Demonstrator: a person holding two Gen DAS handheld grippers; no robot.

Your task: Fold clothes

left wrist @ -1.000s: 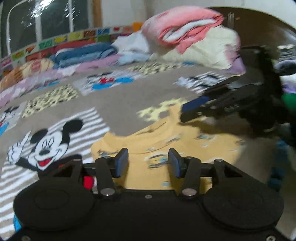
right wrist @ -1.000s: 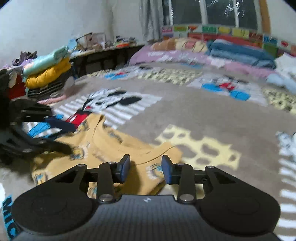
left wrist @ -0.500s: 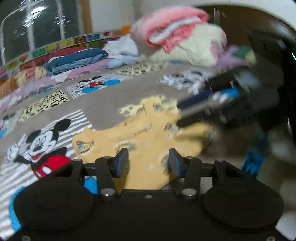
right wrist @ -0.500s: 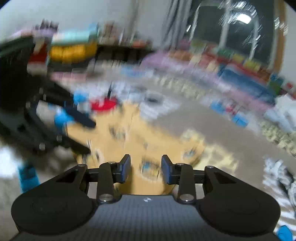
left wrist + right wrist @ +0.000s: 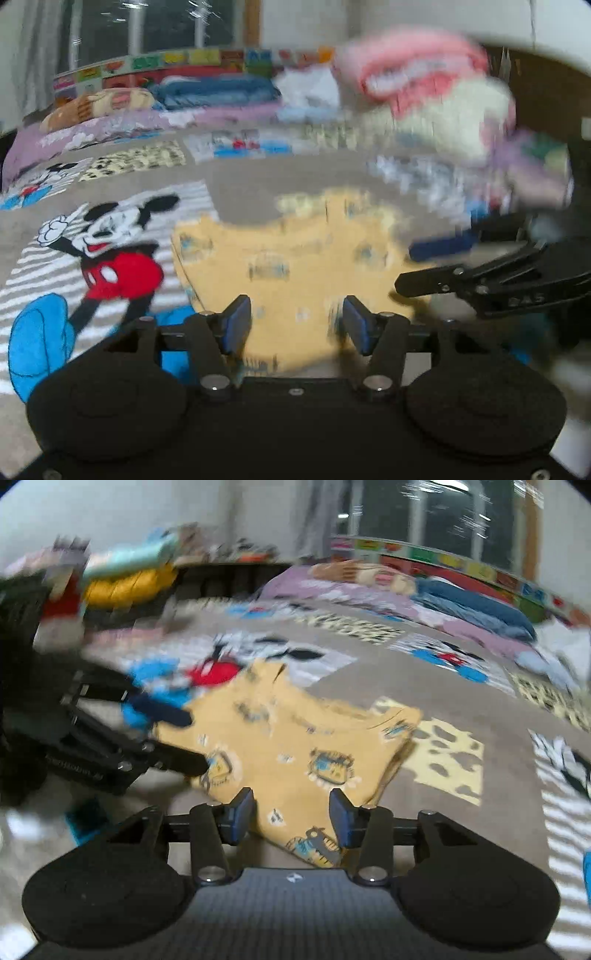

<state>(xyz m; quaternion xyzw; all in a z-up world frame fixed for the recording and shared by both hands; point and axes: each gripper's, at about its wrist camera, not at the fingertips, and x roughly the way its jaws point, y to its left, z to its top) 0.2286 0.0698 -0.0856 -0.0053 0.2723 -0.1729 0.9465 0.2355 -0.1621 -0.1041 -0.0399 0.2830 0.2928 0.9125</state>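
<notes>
Opening at the bottom of each wrist view, both tools have their jaws spreading, and the pads of neither press on cloth: the left tool (image 5: 297, 325) frames the near edge of the yellow shirt (image 5: 295, 266) with a clear gap on both sides, and the right tool (image 5: 291, 821) stands the same way over the shirt's near corner. The shirt (image 5: 295, 753) lies on the bed, on a grey cartoon blanket (image 5: 369, 686), directly ahead of both tools and between them; seen from the left wrist the right tool (image 5: 436, 262) comes in from the right edge of the frame, while from the right wrist the left tool (image 5: 181, 738) enters from the left edge, both tips at the cloth's sides. Neither hand looks clearly nearer. The shirt's long axis runs from lower centre toward the upper left in the right view. It looks partly folded, layered, printed with small blue-and-grey figures, soft and limp. Farther back sit stacked clothes (image 5: 424, 92) and folded bedding (image 5: 472, 602).
</notes>
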